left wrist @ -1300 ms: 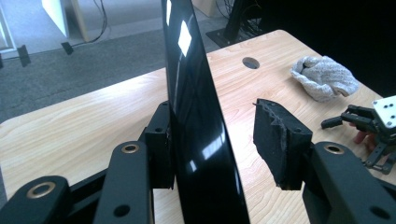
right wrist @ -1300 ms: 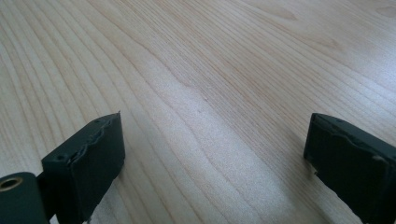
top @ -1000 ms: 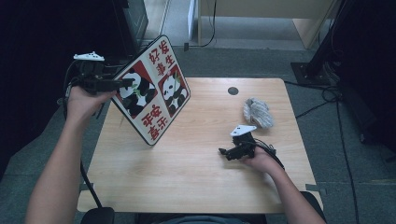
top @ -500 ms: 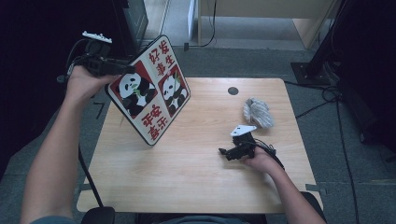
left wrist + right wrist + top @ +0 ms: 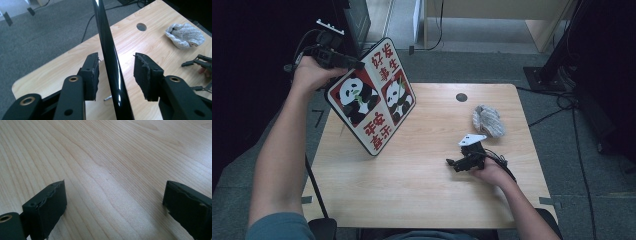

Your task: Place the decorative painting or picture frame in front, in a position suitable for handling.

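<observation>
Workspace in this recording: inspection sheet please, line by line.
Surface: wooden table, cable hole near far edge.
Job's things: panda board tilted, low corner on table.
Clutter: grey cloth, far right.
Grippers: left hand-held gripper straddles the board's edge, gaps visible at both pads, jaws just closing; right hand-held gripper open, low over bare wood.
Cables: several on floor, right.
Surroundings: grey carpet, dark furniture.

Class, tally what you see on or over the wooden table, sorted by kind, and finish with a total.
Panda boards: 1
Grey cloths: 1
Handheld grippers: 2, the left gripper and the right gripper
Total: 4
</observation>
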Demonstrator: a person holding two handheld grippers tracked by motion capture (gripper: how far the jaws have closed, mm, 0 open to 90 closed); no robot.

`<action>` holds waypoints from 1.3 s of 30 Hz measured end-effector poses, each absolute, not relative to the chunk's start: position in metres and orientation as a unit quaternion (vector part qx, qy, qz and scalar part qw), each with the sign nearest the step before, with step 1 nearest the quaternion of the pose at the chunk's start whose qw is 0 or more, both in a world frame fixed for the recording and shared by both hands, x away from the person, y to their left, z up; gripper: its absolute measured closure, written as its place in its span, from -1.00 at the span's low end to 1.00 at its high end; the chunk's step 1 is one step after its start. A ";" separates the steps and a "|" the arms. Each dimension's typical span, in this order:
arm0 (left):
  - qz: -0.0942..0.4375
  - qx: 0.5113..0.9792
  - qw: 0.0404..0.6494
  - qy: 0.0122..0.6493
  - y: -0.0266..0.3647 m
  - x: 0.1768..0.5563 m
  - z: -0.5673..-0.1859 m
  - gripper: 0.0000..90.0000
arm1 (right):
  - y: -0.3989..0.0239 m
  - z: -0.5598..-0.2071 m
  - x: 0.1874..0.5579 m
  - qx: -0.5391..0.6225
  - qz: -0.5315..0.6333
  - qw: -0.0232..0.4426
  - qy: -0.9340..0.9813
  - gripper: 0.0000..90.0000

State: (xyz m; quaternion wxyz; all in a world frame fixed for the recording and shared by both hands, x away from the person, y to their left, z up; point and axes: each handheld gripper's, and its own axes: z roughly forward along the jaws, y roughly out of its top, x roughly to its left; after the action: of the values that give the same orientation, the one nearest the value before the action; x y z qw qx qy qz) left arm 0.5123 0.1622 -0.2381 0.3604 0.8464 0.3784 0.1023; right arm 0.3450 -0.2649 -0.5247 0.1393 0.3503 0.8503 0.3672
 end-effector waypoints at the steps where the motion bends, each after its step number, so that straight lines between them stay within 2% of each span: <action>1: 0.098 0.848 0.360 0.377 0.162 0.515 -0.239 0.25 | -0.265 -0.525 0.345 0.349 0.367 0.138 0.851 -0.90; 17: 0.043 0.872 0.299 0.385 0.150 0.534 -0.251 0.40 | -0.265 -0.525 0.344 0.352 0.367 0.139 0.850 -0.90; 20: 0.039 0.874 0.294 0.384 0.148 0.536 -0.251 0.50 | -0.265 -0.525 0.344 0.353 0.367 0.139 0.850 -0.90; 31: 0.016 0.879 0.265 0.395 0.143 0.540 -0.253 0.67 | -0.265 -0.525 0.344 0.353 0.366 0.139 0.850 -0.90; 39: -0.001 0.878 0.254 0.407 0.142 0.542 -0.255 0.70 | -0.264 -0.525 0.344 0.352 0.366 0.139 0.850 -0.90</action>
State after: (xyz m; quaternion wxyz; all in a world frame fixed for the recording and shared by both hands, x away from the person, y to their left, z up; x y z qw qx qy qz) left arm 0.5423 0.1418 -0.2552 0.2544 0.8775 0.4065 -0.0006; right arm 0.3441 -0.2645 -0.5248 0.1392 0.3523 0.8500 0.3661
